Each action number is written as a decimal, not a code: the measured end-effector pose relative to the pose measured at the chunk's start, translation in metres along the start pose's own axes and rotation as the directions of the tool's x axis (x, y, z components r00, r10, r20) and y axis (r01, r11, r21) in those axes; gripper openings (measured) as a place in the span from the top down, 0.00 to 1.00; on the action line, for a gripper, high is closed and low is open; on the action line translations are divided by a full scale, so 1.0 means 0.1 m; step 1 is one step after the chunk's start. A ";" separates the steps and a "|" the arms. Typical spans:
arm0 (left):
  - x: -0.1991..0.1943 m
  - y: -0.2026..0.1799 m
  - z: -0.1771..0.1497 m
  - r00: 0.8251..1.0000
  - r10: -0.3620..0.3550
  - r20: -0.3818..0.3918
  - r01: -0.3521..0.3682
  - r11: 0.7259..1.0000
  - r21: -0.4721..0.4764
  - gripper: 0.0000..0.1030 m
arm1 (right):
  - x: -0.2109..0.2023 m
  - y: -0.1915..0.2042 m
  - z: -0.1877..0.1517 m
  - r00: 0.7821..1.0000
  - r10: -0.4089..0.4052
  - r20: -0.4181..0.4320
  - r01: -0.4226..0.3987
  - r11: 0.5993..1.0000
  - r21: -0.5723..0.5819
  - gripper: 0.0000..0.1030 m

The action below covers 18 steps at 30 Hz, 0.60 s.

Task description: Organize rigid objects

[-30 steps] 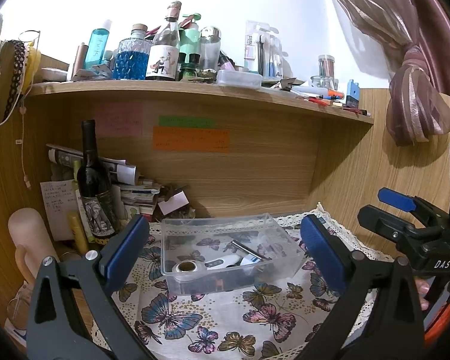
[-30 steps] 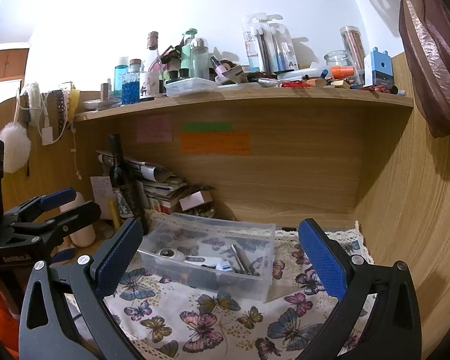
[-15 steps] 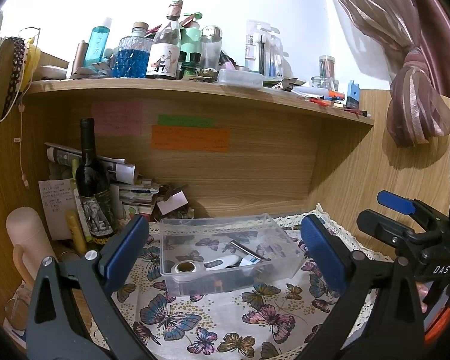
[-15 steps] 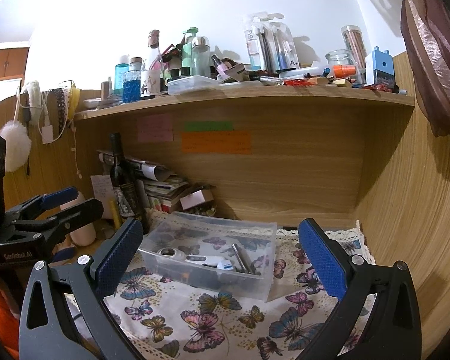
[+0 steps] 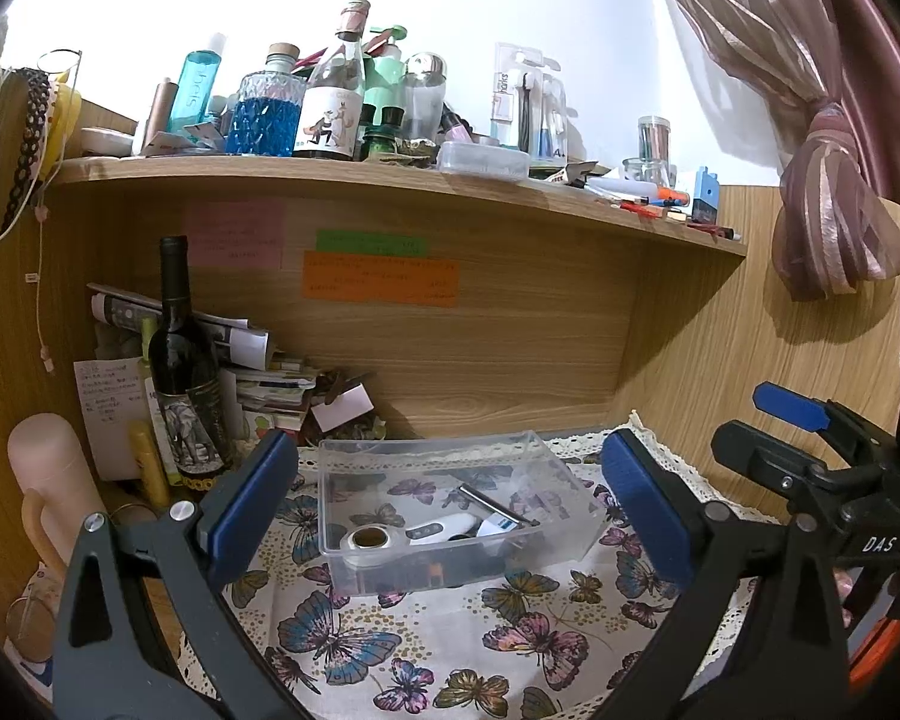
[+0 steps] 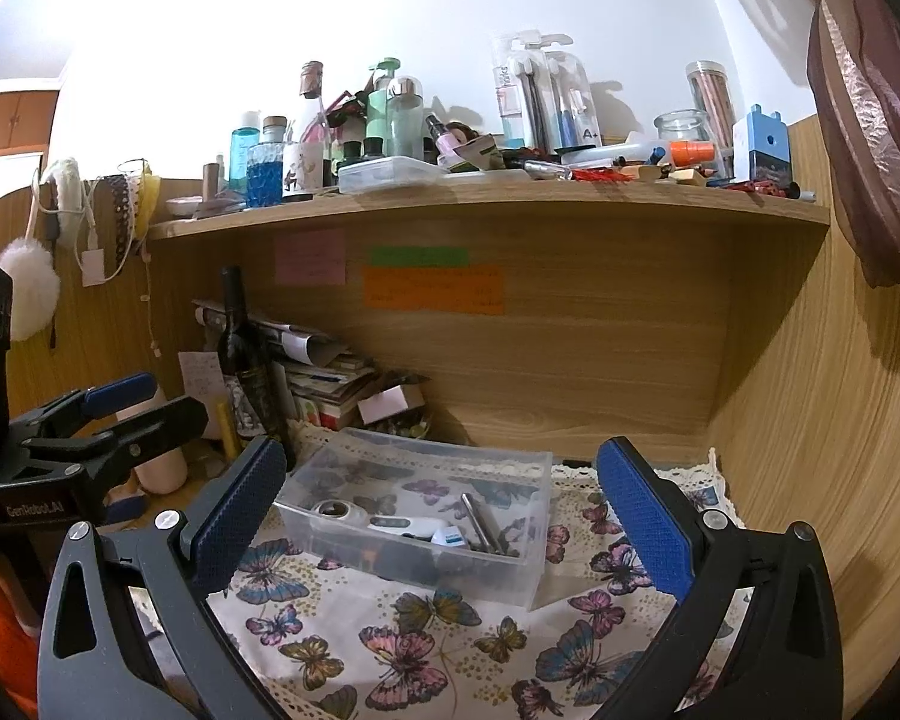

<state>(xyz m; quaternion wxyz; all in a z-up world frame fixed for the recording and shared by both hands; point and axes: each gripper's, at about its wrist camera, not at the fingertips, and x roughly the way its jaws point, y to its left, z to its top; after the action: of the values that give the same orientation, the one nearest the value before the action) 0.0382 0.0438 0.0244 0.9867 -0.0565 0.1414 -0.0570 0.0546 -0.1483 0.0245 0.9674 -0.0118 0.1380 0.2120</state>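
Note:
A clear plastic box (image 5: 576, 540) stands on a butterfly-print cloth (image 5: 426, 654). Inside lie a tape roll (image 5: 369, 538), a white thermometer-like device (image 5: 441, 528), a metal rod (image 5: 495, 504) and small dark items. The box (image 6: 528, 576) also shows in the right wrist view, with the tape roll (image 6: 333, 509) and rod (image 6: 477, 521). My left gripper (image 5: 447, 507) is open and empty, held back from the box. My right gripper (image 6: 441, 516) is open and empty too, also short of the box.
A dark wine bottle (image 5: 183, 378), stacked papers (image 5: 258, 372) and a pink flask (image 5: 45, 480) crowd the back left. A wooden shelf (image 5: 390, 180) above carries several bottles and stationery. A wooden side wall (image 6: 840, 420) is at right, a curtain (image 5: 828, 192) above it.
Both views have shifted only slightly; the grippers stay open and the box has not moved.

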 end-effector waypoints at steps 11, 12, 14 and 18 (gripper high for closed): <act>0.04 -0.02 0.02 1.000 -0.001 -0.006 0.001 1.000 -0.006 0.00 | 0.02 0.00 0.00 1.000 0.000 -0.004 0.000 1.000 0.003 0.00; 0.05 -0.02 0.02 1.000 0.000 -0.006 0.000 1.000 -0.006 0.00 | 0.02 0.00 0.00 1.000 -0.001 -0.004 0.001 1.000 0.003 0.00; 0.05 -0.02 0.02 1.000 0.000 -0.010 0.000 1.000 -0.007 0.00 | 0.03 0.00 -0.01 1.000 -0.002 -0.005 0.002 1.000 0.003 0.00; 0.07 -0.03 0.01 1.000 -0.003 -0.018 0.002 1.000 -0.014 0.00 | 0.04 -0.01 -0.01 1.000 -0.004 -0.007 0.004 1.000 0.009 0.00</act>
<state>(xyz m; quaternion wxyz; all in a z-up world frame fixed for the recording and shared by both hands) 0.0451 0.0400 0.0233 0.9849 -0.0632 0.1504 -0.0577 0.0578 -0.1477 0.0224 0.9674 -0.0083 0.1425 0.2092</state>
